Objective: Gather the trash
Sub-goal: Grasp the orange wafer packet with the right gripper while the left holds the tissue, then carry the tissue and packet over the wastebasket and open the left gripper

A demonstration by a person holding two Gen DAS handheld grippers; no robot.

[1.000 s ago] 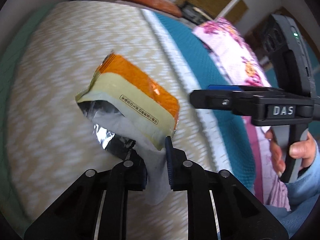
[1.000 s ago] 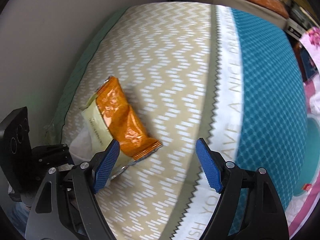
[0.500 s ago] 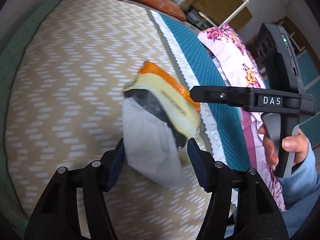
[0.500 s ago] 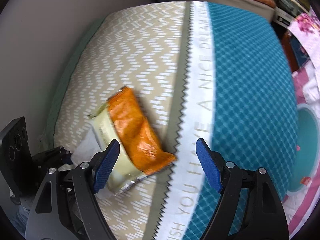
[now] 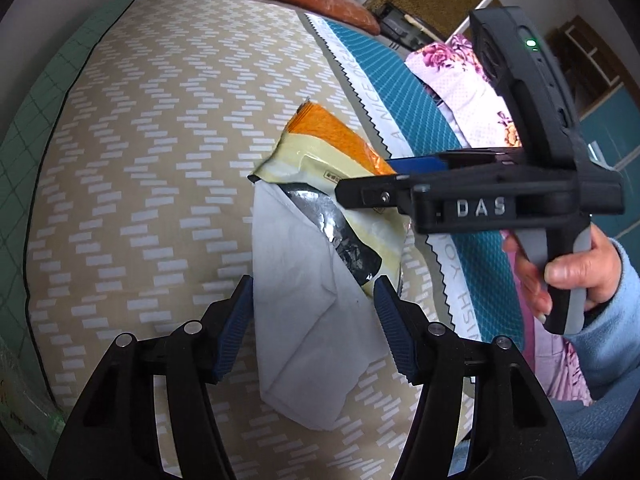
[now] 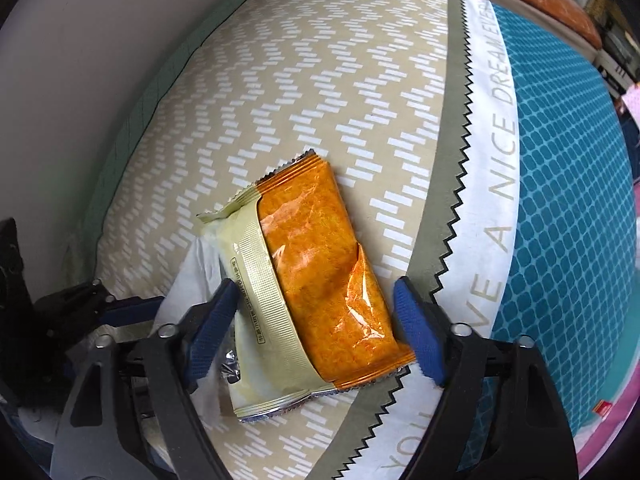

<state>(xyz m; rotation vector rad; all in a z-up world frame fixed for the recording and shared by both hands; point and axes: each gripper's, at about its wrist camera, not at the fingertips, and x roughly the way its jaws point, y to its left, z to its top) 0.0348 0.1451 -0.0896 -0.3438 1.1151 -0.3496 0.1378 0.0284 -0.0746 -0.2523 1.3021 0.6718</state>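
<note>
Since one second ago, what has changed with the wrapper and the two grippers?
The left gripper let go of the white tissue and opened. The right gripper came down around the orange wrapper, its jaws just closing, not yet pressing. The tissue remains tucked in the wrapper.

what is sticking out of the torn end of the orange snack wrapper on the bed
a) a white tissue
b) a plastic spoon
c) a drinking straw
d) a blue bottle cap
a: a crumpled white tissue pokes out of the silver-lined open end of the orange snack wrapper, lying between the open jaws of the left gripper.
</note>
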